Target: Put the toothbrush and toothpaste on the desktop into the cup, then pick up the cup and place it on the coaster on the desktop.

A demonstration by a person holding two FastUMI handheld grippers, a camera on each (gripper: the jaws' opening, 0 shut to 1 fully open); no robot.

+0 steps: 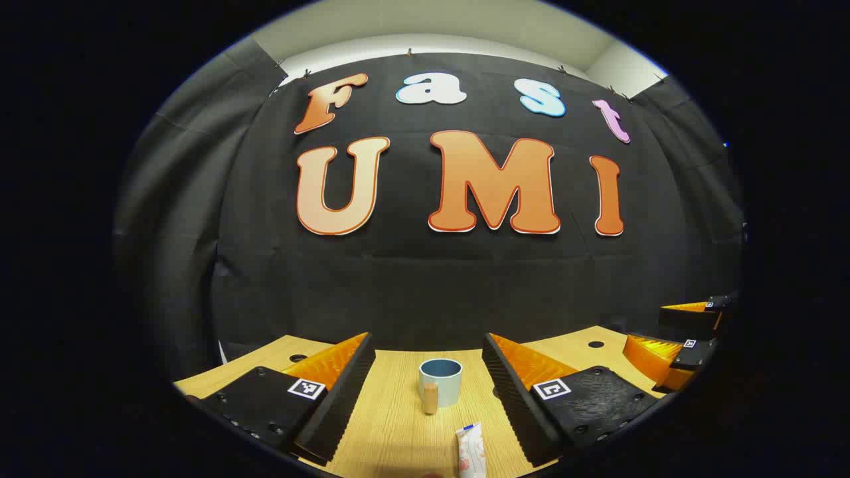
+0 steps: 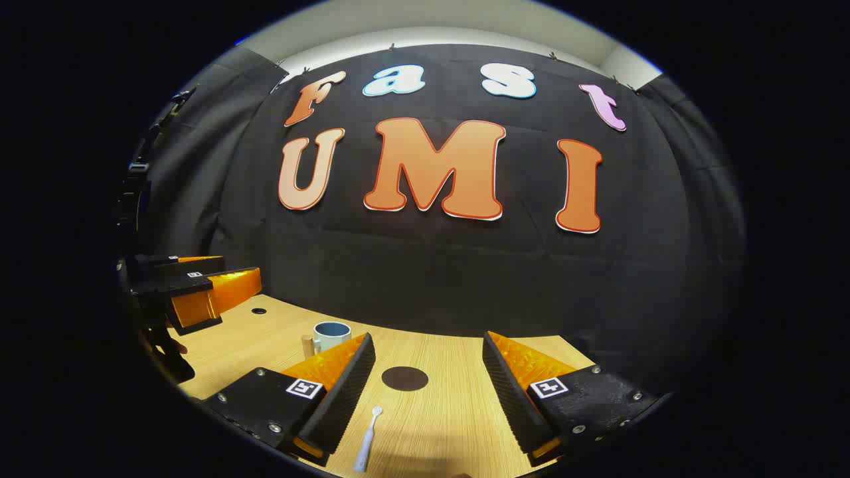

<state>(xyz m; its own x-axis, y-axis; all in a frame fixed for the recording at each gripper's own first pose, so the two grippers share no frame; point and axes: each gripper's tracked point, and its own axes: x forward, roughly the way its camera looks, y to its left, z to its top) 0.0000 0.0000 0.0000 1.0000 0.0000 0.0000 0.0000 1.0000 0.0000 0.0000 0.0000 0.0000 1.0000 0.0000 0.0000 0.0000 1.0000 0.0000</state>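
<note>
In the left gripper view a pale blue cup [image 1: 441, 381] with a wooden handle stands upright on the wooden desktop, straight ahead between my left gripper's [image 1: 428, 362] open fingers. A white toothpaste tube [image 1: 470, 451] lies nearer, just right of centre. The right gripper [image 1: 684, 345] hangs at the far right, above the desk. In the right gripper view my right gripper [image 2: 428, 362] stands open over the desktop. A white toothbrush [image 2: 366, 441] lies near its left finger. A dark round coaster [image 2: 404, 378] lies ahead. The cup [image 2: 330, 336] stands farther left, and the left gripper [image 2: 192, 289] hovers beyond it.
The wooden desktop [image 1: 392, 425] ends at the black cloth wall behind. Small round holes [image 1: 595, 344] sit in the desk near its back edge, one at each side. Bare wood lies between cup and coaster.
</note>
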